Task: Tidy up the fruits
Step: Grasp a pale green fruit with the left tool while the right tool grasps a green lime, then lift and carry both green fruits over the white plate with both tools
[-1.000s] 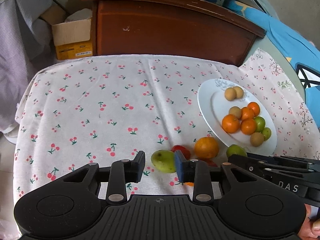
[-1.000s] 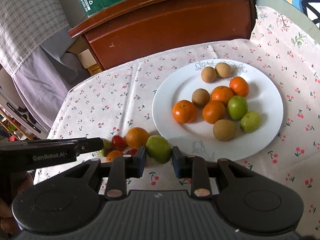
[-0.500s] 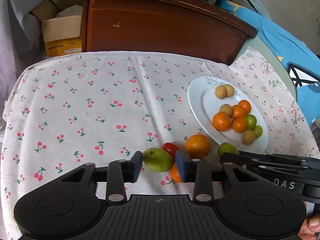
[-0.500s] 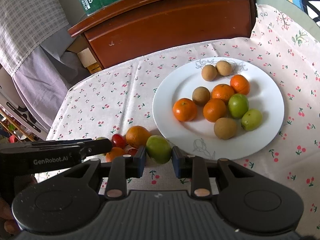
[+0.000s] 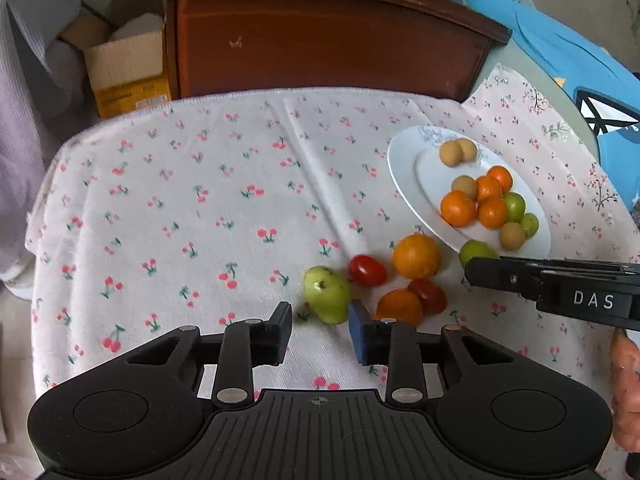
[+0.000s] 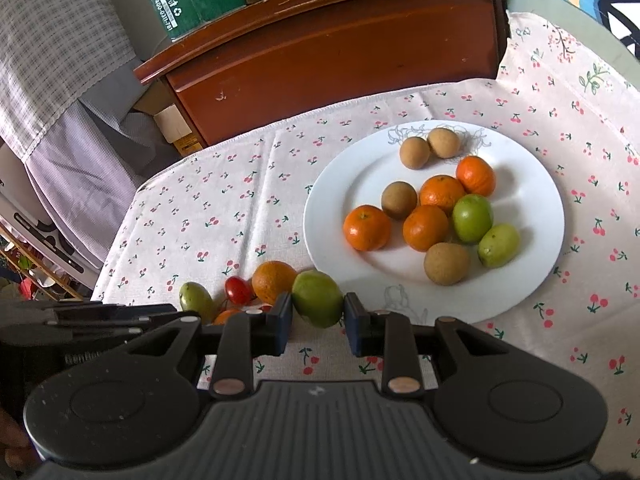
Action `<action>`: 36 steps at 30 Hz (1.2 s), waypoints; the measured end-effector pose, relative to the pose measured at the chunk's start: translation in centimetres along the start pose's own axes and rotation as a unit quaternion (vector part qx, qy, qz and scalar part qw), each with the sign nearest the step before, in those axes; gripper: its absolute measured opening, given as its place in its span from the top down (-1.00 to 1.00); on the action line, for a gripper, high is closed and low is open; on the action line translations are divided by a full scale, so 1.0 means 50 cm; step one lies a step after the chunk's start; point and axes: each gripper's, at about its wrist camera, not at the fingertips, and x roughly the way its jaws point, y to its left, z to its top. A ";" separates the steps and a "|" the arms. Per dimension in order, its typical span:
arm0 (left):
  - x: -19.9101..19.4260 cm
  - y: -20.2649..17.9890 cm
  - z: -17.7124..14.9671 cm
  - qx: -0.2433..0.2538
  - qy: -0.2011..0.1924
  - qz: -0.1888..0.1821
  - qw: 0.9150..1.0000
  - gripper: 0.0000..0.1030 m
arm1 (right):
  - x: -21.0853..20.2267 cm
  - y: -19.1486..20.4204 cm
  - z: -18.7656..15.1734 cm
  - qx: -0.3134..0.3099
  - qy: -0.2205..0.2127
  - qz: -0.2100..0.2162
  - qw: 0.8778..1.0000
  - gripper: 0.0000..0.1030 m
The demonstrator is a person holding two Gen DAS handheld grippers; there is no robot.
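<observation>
left wrist fisheye: the left gripper (image 5: 320, 328) has its fingers narrow. The pointed green fruit (image 5: 326, 300) sits at their tips, brushing the right-hand finger, with a gap at the other one, so nothing is clamped. closing from here would likely squeeze it off-centre and pop it forward into the cherry tomato (image 5: 367, 270) and the big orange (image 5: 416, 256), which would roll on the tablecloth (image 5: 200, 200). a small orange (image 5: 400, 306) lies just beside that same finger and could be nudged too.

in the right wrist view the right gripper (image 6: 316, 320) grips the round green fruit (image 6: 318, 304) near the finger ends, right at the near rim of the white plate (image 6: 320, 216). that shallow hold may slip as the fruit is lifted over the rim. the plate's middle is crowded, and a drop there could scatter the fruit; the near and left parts are bare.

the two tools sit close, so they could clash. the counter is wide open to the left, but its edges drop away, and a wooden cabinet (image 5: 320, 40) blocks the far side.
</observation>
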 end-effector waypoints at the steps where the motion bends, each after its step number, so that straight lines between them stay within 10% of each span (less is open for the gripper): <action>1: -0.002 -0.002 0.002 0.004 -0.007 0.004 1.000 0.42 | 0.001 0.001 0.000 -0.001 0.000 0.000 1.000 0.45; 15: 0.031 -0.026 0.012 0.007 -0.018 0.027 0.999 -0.01 | 0.008 -0.008 -0.002 0.012 0.007 0.000 1.000 0.46; 22: 0.046 -0.035 0.010 0.032 -0.019 0.047 0.998 0.37 | 0.008 -0.010 -0.002 0.014 0.009 0.003 1.000 0.46; 36: 0.005 -0.051 0.061 -0.014 -0.043 0.023 0.999 0.37 | -0.015 -0.017 0.016 0.025 -0.009 0.016 1.000 0.46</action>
